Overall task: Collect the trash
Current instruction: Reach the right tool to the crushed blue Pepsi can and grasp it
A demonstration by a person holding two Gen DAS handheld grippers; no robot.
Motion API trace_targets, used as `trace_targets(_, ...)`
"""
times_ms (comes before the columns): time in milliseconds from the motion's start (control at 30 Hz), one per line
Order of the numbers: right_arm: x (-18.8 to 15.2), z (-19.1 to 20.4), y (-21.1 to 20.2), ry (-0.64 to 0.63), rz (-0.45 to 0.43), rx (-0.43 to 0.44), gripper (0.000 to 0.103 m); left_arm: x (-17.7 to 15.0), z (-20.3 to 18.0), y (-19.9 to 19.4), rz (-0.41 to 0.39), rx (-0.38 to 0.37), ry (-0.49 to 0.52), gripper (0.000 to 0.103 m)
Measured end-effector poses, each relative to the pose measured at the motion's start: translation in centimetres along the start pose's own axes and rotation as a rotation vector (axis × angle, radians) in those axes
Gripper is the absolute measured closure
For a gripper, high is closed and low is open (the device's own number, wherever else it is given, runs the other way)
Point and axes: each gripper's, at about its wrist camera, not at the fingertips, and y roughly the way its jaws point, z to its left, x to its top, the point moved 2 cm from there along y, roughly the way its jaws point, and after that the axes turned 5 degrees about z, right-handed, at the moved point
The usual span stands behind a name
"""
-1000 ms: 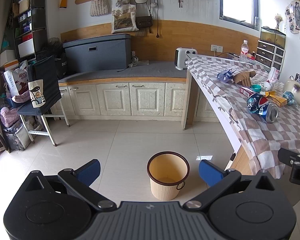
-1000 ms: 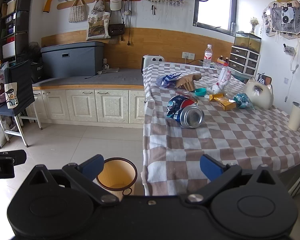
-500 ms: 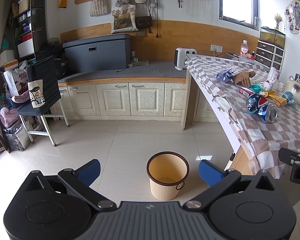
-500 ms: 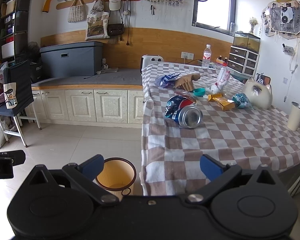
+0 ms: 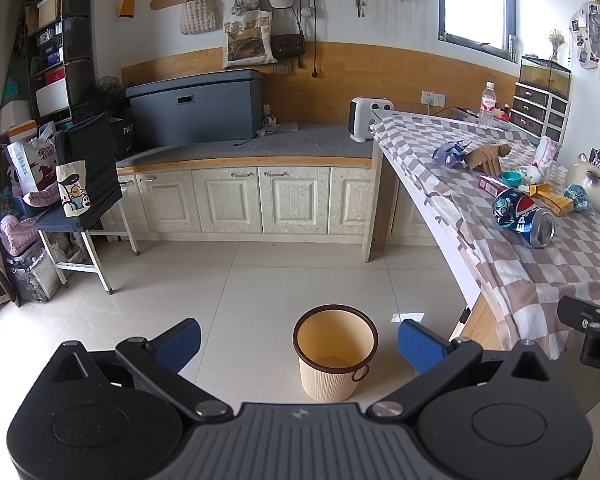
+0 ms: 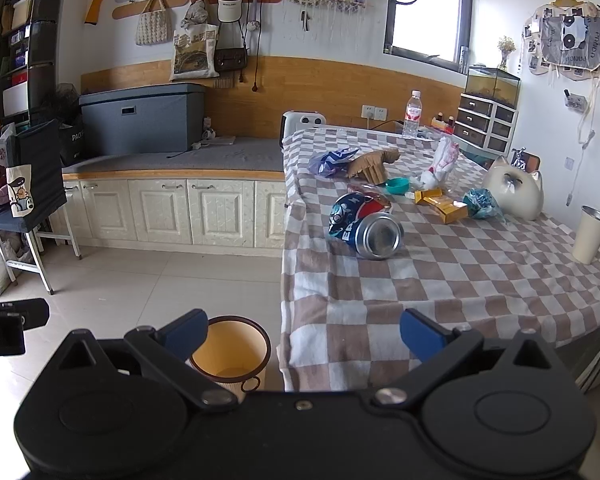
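pepsi can (image 6: pixel 367 225) lies on its side on checked tabletop (image 6: pixel 460 280), near the edge closest to the bin, open end toward the right camera, long axis running roughly away from the viewer and slightly left. right gripper (image 6: pixel 303 330) hovers short of the tabletop edge, fingers spread wide, nothing held; can sits ahead and a bit right of its centre, well apart. left gripper (image 5: pixel 299 340) also wide open and empty, aimed at the floor with trash bin (image 5: pixel 335 354) right between its fingers in view, below. right hand looks nearer the can. more scraps further back: blue wrapper (image 6: pixel 332 162), cardboard piece (image 6: pixel 374 166), yellow box (image 6: pixel 440 202). judgement: approach across the can's short width, not along its axis.
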Motion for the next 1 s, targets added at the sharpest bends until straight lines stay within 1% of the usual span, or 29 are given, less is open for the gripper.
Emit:
trace_targets(67, -0.1, 0.5, -0.1, 0.000, -0.002, -0.001, 0.000, 0.0, 0.0, 0.0, 0.000, 0.000, 0.000, 0.000)
trace_targets(100, -0.3, -0.3, -0.1, 0.000, -0.003, -0.001, 0.000, 0.0, 0.0, 0.0, 0.000, 0.000, -0.001, 0.000)
trace_targets(200, -0.2, -0.4, -0.2, 0.001, -0.004, -0.002, 0.000, 0.2, 0.1, -0.2, -0.011, 0.000, 0.006, 0.000)
trace_targets(267, 0.2, -1.0, 0.4, -0.001, -0.011, -0.010, 0.000, 1.2, -0.1, -0.7, -0.052, 0.010, 0.025, 0.000)
trace_targets(367, 0.9, -1.5, -0.5, 0.009, -0.038, -0.018, 0.000, 1.8, -0.7, -1.1, -0.116, 0.023, 0.036, 0.000)
trace_targets(500, 1.6, -2.3, -0.6, 0.024, -0.103, -0.032, 0.000, 3.1, -1.5, -1.2, -0.208, -0.004, 0.030, 0.000)
trace_targets(600, 2.2, -3.1, -0.2, 0.008, -0.169, -0.043, 0.000, 4.3, -2.5, -1.0, -0.273, -0.024, 0.052, 0.000)
trace_targets(667, 2.4, -3.7, 0.3, -0.005, -0.203, -0.042, 0.000, 4.9, -3.4, -0.7, -0.303, -0.045, 0.080, 0.000)
trace_targets(767, 2.9, -4.9, 1.5, 0.006, -0.221, -0.011, 0.000, 5.8, -4.6, 0.2, -0.308, -0.091, 0.126, 0.000)
trace_targets(867, 3.3, -6.5, 2.7, 0.032, -0.251, 0.025, 0.000, 6.7, -5.7, 1.6, -0.297, -0.143, 0.137, 0.000)
trace_targets(933, 3.8, -7.6, 3.9, 0.041, -0.258, 0.022, 0.000, 7.2, -6.5, 2.9, -0.286, -0.169, 0.141, 0.000)
trace_targets(1000, 4.6, -8.7, 5.4, 0.056, -0.247, -0.002, 0.000, 7.7, -7.1, 4.2, -0.285, -0.196, 0.146, 0.000)
